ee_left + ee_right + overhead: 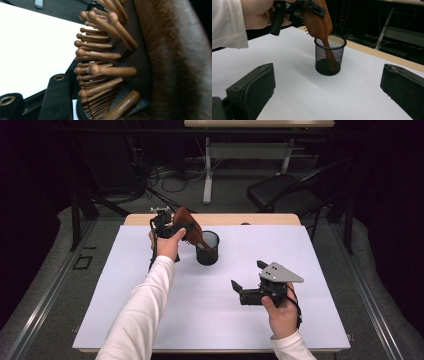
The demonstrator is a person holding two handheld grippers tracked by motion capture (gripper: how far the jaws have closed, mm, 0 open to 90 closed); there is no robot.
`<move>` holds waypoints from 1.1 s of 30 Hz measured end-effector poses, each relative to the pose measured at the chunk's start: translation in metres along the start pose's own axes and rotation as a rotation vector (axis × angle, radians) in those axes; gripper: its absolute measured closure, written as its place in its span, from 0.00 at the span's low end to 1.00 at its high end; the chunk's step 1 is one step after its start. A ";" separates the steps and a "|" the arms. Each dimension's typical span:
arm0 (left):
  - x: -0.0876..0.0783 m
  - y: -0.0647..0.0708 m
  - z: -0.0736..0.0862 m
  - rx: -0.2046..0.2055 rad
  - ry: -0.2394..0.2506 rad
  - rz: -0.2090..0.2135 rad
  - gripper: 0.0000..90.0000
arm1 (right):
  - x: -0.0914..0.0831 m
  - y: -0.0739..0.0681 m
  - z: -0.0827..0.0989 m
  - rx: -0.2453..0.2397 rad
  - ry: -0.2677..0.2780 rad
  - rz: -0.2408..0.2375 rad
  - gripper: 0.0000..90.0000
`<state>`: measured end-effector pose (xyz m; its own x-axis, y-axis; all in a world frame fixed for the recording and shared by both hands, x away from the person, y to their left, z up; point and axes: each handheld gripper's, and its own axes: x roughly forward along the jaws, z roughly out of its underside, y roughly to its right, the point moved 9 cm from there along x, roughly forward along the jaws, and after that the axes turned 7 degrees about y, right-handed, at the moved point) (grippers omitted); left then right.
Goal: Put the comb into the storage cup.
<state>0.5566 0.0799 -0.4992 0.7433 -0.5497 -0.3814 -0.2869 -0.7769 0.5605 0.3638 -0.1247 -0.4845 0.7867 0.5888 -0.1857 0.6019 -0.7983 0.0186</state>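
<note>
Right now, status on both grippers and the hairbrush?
Left gripper shut on wooden hairbrush, handle down inside black mesh cup. Right gripper open, holding nothing, short of cup. Nothing in the way.

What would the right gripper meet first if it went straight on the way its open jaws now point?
Probably the black mesh cup, which stands nearly centred between the right gripper jaws, with bare white table before it. The wooden hairbrush, handle inside the cup, comes next. Depth is uncertain.

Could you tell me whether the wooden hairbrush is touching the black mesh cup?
Touching. In the right gripper view the hairbrush handle runs down inside the mesh cup and meets its bottom, while the left gripper clamps the brush head above.
</note>
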 end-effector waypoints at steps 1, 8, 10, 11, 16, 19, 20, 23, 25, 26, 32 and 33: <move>0.000 0.000 0.000 0.002 0.000 0.001 0.52 | 0.000 0.000 0.000 0.001 0.002 0.000 0.00; -0.002 -0.001 0.001 -0.002 0.004 0.007 0.51 | 0.000 -0.001 0.000 -0.004 -0.003 -0.002 0.00; -0.002 -0.002 0.001 -0.002 0.005 0.007 0.51 | 0.001 -0.001 0.000 -0.004 -0.003 -0.003 0.00; -0.003 -0.002 0.001 -0.005 0.008 0.007 0.51 | 0.001 -0.001 0.000 -0.004 -0.003 -0.002 0.00; -0.004 -0.005 0.003 -0.017 0.010 0.008 0.51 | 0.000 -0.001 0.000 -0.006 -0.003 -0.002 0.00; -0.004 -0.006 0.003 -0.021 0.011 0.008 0.51 | 0.001 -0.001 0.000 -0.007 -0.003 -0.003 0.00; -0.004 -0.006 0.003 -0.021 0.012 0.009 0.51 | 0.001 -0.001 0.000 -0.007 -0.004 -0.003 0.00; -0.004 -0.006 0.003 -0.022 0.013 0.008 0.51 | 0.001 -0.001 0.001 -0.006 -0.004 -0.003 0.00; -0.004 -0.006 0.003 -0.023 0.016 0.009 0.51 | 0.001 -0.002 0.001 -0.006 -0.004 -0.004 0.00; -0.004 -0.006 0.003 -0.024 0.018 0.010 0.51 | 0.001 -0.002 0.001 -0.005 -0.004 -0.004 0.00; -0.005 -0.007 0.003 -0.030 0.020 0.009 0.50 | 0.001 -0.002 0.000 -0.006 -0.003 -0.004 0.00; -0.005 -0.007 0.003 -0.027 0.019 0.009 0.50 | 0.001 -0.002 0.000 -0.006 -0.003 -0.004 0.00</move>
<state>0.5531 0.0868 -0.5039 0.7524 -0.5502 -0.3621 -0.2774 -0.7633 0.5835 0.3632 -0.1229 -0.4850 0.7837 0.5916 -0.1892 0.6060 -0.7951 0.0237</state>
